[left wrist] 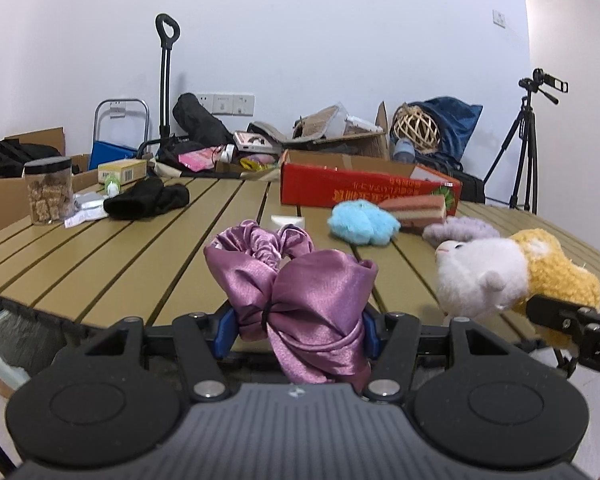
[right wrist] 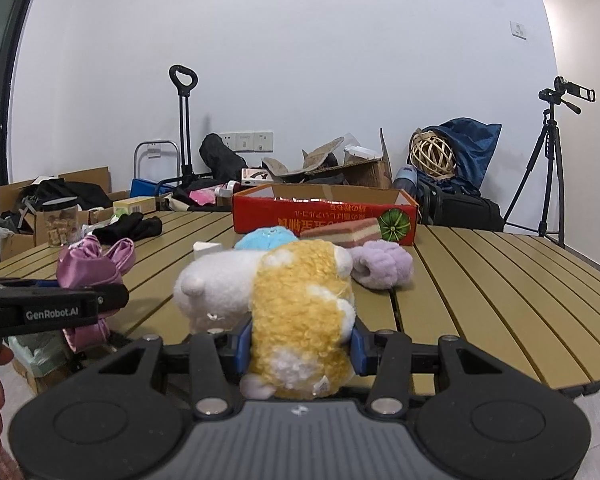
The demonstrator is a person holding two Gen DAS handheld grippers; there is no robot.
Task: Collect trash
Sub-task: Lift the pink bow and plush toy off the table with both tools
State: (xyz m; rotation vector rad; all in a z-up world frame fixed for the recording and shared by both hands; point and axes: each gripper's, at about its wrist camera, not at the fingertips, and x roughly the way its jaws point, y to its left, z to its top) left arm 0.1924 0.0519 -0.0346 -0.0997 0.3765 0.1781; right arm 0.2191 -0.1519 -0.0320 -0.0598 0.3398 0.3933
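Observation:
My left gripper (left wrist: pixel 298 330) is shut on a purple satin scrunchie bow (left wrist: pixel 300 292) and holds it at the near edge of the slatted table (left wrist: pixel 120 256). My right gripper (right wrist: pixel 300 346) is shut on a yellow and white plush toy (right wrist: pixel 296 304), also at the near edge. The plush also shows at the right of the left wrist view (left wrist: pixel 500 276). The bow shows at the left of the right wrist view (right wrist: pixel 92 268), with the left gripper's body (right wrist: pixel 52 310) in front of it.
On the table are a red cardboard box (left wrist: pixel 364 190), a blue fluffy item (left wrist: pixel 362 222), a pink layered sponge (left wrist: pixel 416 208), a lilac fluffy item (right wrist: pixel 382 266), black cloth (left wrist: pixel 146 200), a snack jar (left wrist: pixel 48 190) and wrappers (left wrist: pixel 84 210). A lined bin (left wrist: pixel 8 344) stands below left.

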